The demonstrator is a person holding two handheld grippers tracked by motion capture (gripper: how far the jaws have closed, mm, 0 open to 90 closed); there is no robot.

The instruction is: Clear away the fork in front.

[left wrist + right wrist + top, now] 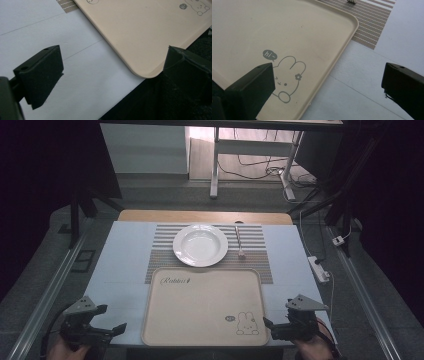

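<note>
A beige tray (200, 305) with a rabbit drawing (247, 324) lies at the table's near edge, with nothing on it. Behind it, a white plate (200, 245) sits on a striped placemat (162, 245), and a fork (239, 241) lies just right of the plate. My left gripper (111, 318) is open beside the tray's near left corner (146, 72), its jaws wide apart and holding nothing. My right gripper (277, 317) is open at the tray's near right corner, its jaws straddling the tray's rim (337, 57) by the rabbit (287, 77).
The white table top (125, 255) ends just in front of both grippers. A power strip (320, 269) with a cable lies past the table's right edge. Metal rails run along both sides. Desk legs and cables stand on the floor behind.
</note>
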